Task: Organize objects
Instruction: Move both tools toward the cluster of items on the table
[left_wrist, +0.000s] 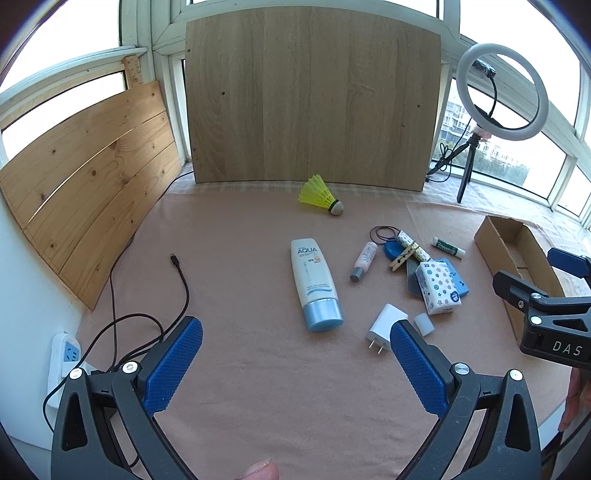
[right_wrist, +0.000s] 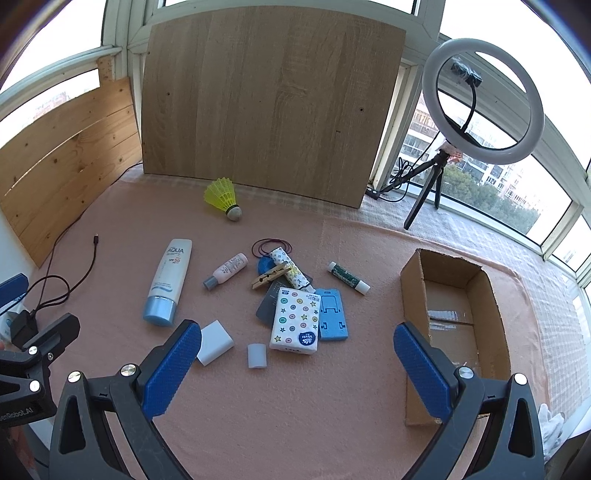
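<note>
Both grippers are open and empty above the pink cloth. My left gripper (left_wrist: 295, 332) hovers near a white AQUA sunscreen tube (left_wrist: 314, 282) and a white charger plug (left_wrist: 384, 326). My right gripper (right_wrist: 297, 336) hovers over a patterned tissue pack (right_wrist: 295, 319), a blue phone stand (right_wrist: 332, 314) and a small white cap (right_wrist: 257, 355). A pink bottle (right_wrist: 226, 275), clothespin (right_wrist: 269, 277), green glue stick (right_wrist: 349, 277), hair ties (right_wrist: 269, 245) and yellow shuttlecock (right_wrist: 223, 197) lie further back. An open cardboard box (right_wrist: 454, 317) stands at the right.
A wooden board (right_wrist: 273, 103) leans at the back and pine planks (left_wrist: 88, 184) at the left. A ring light on a tripod (right_wrist: 480, 103) stands back right. A black cable (left_wrist: 181, 280) and power strip (left_wrist: 66, 354) lie at the left.
</note>
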